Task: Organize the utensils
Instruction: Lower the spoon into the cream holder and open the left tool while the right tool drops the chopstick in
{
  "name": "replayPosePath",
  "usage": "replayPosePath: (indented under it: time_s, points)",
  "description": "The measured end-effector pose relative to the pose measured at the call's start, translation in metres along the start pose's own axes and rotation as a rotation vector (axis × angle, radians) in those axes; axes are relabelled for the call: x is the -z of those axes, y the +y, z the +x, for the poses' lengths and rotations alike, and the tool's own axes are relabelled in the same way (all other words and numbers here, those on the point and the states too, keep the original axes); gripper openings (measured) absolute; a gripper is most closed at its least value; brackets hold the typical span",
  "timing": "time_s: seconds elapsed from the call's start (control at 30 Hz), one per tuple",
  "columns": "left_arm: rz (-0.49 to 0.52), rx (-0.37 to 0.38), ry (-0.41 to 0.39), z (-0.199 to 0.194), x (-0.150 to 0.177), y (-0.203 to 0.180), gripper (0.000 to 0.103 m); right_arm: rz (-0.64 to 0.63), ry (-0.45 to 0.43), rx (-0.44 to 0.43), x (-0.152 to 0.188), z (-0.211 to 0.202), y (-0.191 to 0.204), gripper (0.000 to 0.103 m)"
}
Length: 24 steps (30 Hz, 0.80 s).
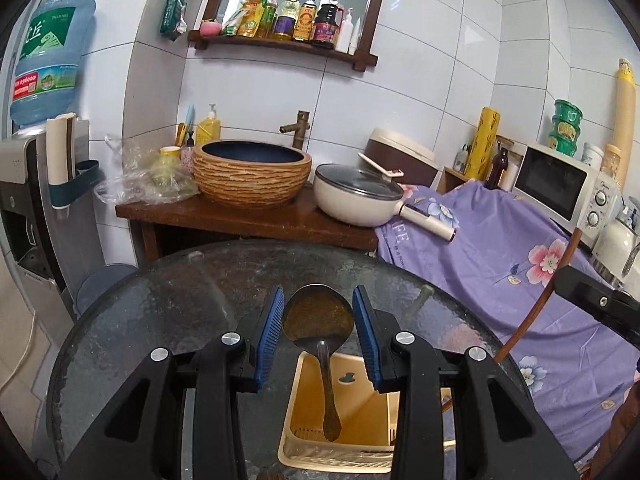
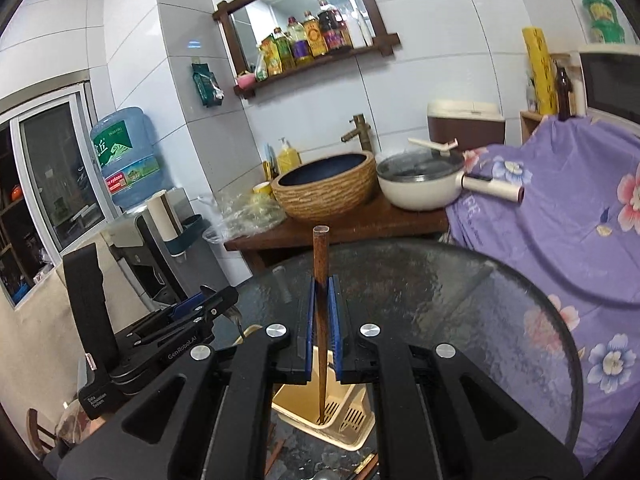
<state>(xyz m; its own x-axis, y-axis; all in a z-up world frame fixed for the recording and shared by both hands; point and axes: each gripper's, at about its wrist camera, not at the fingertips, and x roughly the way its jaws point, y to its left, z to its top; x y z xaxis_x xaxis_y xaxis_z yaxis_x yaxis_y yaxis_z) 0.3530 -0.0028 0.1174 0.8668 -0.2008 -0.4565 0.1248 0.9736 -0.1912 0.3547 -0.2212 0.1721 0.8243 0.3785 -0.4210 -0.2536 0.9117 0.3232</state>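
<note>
A: Left wrist view first. The left gripper (image 1: 318, 334) has a metal spoon (image 1: 319, 322) between its blue pads (image 1: 269, 334), bowl up at the fingertips, handle hanging down.

B: Is it actually held?

A: The jaws stand part-open around the bowl, which fills the gap between the pads. It hangs there clear of the table, so I judge it gripped by the bowl's edges.

B: And what's below?

A: The cream caddy (image 1: 308, 452), sitting on the round glass table (image 1: 160, 300). The handle tip is already down inside its left compartment. The spoon's long axis runs almost straight down into the caddy.

B: Now the right wrist view.

A: The right gripper (image 2: 320, 308) is clamped tight on a brown chopstick (image 2: 321, 264). Thick end sticks up past the pads, thin end points down.

B: Where does that tip sit?

A: In or just over the caddy (image 2: 296, 404), by the slotted floor; I can't tell whether it touches.

B: So both sticks are vertical over the same bin.

A: Yes. The left gripper (image 2: 188, 310) shows on the left here, close alongside. Both hands are about equally near; the caddy lies straight beneath each. I'd say lowering and letting go is what's left, and the two grippers need to stay clear of each other.
</note>
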Motion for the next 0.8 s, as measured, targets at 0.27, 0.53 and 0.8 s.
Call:
replayPosePath:
  time_s: [0.27,0.53,0.8]
  points:
    - [0.011,-0.004,0.041,0.010,0.014,0.002,0.035,0.041,0.048,0.004,0.013,0.014,-0.012,0.007]
    - [0.034,-0.001,0.052,0.014,0.021,-0.003,0.035,0.054,0.046,0.026,0.013,0.015,-0.020,0.007]
    - [0.072,-0.011,0.086,0.021,0.032,-0.011,0.035,0.046,0.044,0.055,0.015,0.014,-0.025,0.008]
